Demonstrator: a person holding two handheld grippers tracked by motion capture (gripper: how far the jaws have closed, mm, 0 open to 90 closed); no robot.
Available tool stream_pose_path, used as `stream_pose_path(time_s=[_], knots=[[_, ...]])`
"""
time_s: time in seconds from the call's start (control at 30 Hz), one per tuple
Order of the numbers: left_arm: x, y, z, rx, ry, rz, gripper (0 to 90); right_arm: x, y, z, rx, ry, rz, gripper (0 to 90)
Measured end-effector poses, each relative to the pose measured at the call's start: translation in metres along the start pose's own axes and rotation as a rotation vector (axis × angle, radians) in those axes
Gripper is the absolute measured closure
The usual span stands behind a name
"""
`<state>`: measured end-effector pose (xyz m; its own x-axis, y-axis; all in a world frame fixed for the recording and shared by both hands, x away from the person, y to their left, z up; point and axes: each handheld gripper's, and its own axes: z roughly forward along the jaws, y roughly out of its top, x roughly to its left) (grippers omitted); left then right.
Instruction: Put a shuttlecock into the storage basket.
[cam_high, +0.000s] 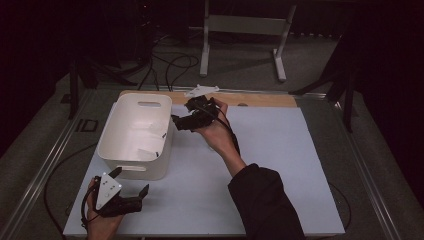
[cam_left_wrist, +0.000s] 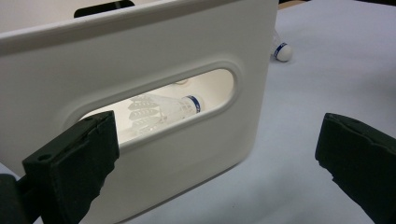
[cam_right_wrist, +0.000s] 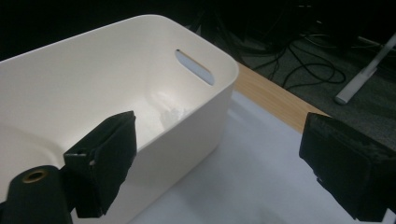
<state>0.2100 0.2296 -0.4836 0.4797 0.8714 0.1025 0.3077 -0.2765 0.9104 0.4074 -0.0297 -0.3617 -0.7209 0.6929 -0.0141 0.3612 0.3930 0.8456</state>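
Both grippers gape empty; shuttlecock (cam_left_wrist: 163, 109) half-hidden inside white bin (cam_high: 117, 132), seen through handle slot.

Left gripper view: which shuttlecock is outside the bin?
The shuttlecock lying on the table past the bin's right corner; the other shuttlecock lies inside, seen through the handle slot.

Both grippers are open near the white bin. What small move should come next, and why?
Probably the right gripper should draw back from the white bin and go toward the shuttlecock on the table. Its jaws stand open with nothing between them beside the bin's rim, shuttlecocks in the bin already lie there, and that one lies on the sheet beyond the bin's corner.
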Motion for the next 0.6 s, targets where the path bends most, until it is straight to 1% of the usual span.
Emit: stream_pose_path(time_s=[0.2,0.6], knots=[[0.000,0.000,0.000,-0.002,0.001,-0.002,0.1,-0.010,-0.002,-0.004,-0.003,-0.021,0.021,11.1],[0.000,0.000,-0.001,-0.001,0.002,-0.001,0.0,-0.019,-0.011,-0.004,0.010,-0.040,0.037,11.2]])
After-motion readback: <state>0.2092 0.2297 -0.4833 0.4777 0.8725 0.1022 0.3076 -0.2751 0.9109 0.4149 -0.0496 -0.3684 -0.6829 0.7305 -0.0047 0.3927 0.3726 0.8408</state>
